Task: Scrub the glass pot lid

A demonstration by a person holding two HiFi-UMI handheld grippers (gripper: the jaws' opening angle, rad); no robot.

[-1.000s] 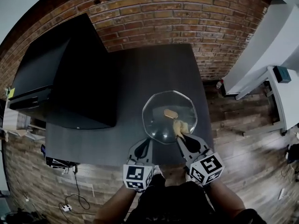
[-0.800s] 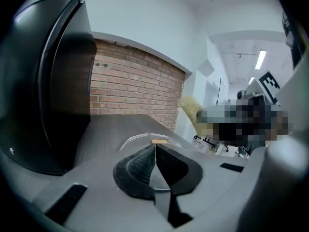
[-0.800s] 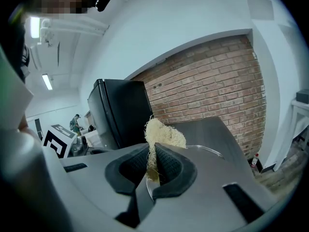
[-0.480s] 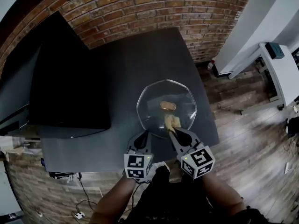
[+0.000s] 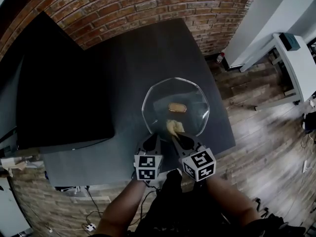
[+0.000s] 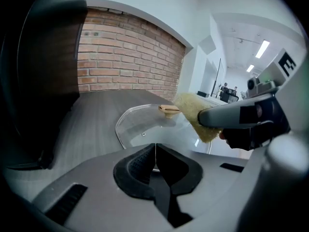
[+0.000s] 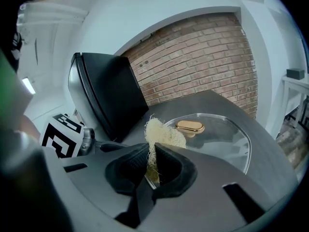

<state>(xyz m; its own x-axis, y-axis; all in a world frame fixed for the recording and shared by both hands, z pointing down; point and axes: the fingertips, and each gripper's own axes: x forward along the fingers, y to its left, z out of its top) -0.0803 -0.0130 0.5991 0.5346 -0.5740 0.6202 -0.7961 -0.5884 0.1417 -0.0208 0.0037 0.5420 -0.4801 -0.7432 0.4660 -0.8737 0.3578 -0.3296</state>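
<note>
Glass pot lid (image 5: 190, 100): laid on dark table (image 5: 128, 73), near rim pinched by left gripper (image 5: 152, 139). Scrubber (image 5: 172, 127): clamped in right gripper (image 5: 177, 135). Risk: rim grip may be lost, lid skidded, under hard pressure.

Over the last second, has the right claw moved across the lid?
Yes. The right claw and its sponge slid left over the glass lid: from right of the gold knob to just left of it.
</note>
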